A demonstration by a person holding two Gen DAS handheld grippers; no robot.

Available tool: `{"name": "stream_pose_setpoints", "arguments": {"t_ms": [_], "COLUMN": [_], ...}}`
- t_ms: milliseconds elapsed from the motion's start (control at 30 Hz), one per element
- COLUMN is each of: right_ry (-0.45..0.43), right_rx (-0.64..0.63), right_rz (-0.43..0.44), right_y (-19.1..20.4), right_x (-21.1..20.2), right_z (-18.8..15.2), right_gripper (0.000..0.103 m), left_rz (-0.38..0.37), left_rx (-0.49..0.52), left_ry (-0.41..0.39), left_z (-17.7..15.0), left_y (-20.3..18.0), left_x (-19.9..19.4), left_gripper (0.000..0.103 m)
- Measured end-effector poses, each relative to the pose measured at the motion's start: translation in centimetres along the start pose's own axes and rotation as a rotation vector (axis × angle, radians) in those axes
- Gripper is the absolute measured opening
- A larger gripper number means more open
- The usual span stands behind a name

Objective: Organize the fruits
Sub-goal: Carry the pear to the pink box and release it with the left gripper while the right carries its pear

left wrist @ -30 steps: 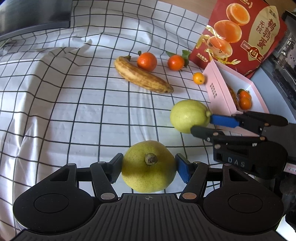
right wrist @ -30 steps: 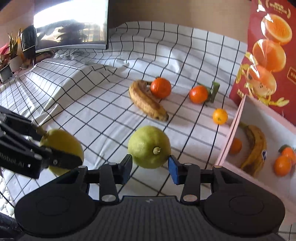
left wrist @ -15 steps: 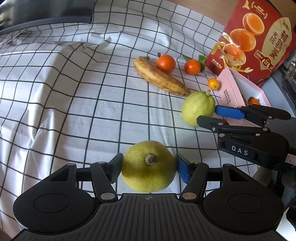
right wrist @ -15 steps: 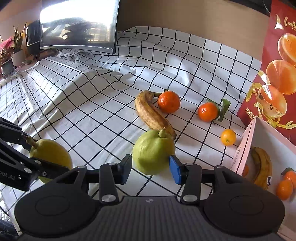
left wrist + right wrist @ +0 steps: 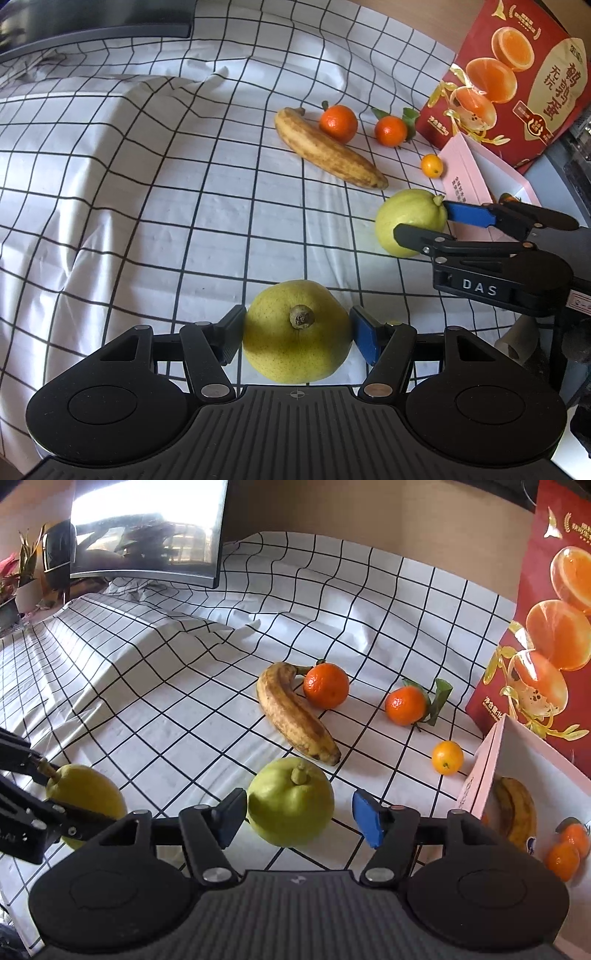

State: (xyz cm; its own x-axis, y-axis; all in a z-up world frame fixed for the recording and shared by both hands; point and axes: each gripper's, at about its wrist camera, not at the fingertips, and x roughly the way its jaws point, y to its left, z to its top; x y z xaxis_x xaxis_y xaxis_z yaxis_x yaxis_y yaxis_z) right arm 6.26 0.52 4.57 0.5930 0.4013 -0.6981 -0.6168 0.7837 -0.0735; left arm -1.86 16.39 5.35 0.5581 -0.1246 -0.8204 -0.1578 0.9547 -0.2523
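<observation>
**Right grip letting go, left holding**

Left gripper [image 5: 297, 338] clamped on yellow pear [image 5: 295, 332]. Right gripper [image 5: 295, 818] jaws opening; green pear [image 5: 290, 801] between them on the cloth [image 5: 166, 716], right pad clear. Pink box [image 5: 480, 771] to its right, contents cut off.

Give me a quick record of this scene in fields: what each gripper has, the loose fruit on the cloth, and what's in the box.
left gripper: shut on yellow pear
right gripper: fingers opening, green pear between them on the checked cloth
loose fruit: banana, two tangerines, small citrus
pink box: a banana and tangerines inside
</observation>
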Motion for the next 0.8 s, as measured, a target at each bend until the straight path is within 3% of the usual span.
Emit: {"name": "stream_pose_setpoints", "arguments": {"t_ms": [267,333,433,600,800], "right_ry": [0.015,0.010,0.014,-0.072,-0.171], "right_rx": [0.039,0.033,0.064,0.136,0.218], "right_rz": [0.010,0.017,0.033,0.013,-0.147], "right_y": [-0.1,0.0,-0.2,-1.5,-4.6], "right_x": [1.6,1.6,1.1,-3.7,-12.9], "right_z": [0.2,0.5,0.6,0.3,-2.5], "right_gripper": [0.064,0.057,0.057,0.056,0.056], "left_rz": [0.004,0.003,0.000,-0.035,-0.219], "left_rx": [0.001,0.011,0.032,0.114,0.300], "left_ry": [0.004,0.003,-0.003,-0.050,-0.128], "left_z": [-0.2,-0.2,0.1,2.4,8.5], "left_y": [0.2,0.1,-0.5,-3.5,-13.7], "left_x": [-0.3,-0.5,-0.7,-1.3,-0.8], "left_gripper": [0.067,0.067,0.067,0.067,0.067]}}
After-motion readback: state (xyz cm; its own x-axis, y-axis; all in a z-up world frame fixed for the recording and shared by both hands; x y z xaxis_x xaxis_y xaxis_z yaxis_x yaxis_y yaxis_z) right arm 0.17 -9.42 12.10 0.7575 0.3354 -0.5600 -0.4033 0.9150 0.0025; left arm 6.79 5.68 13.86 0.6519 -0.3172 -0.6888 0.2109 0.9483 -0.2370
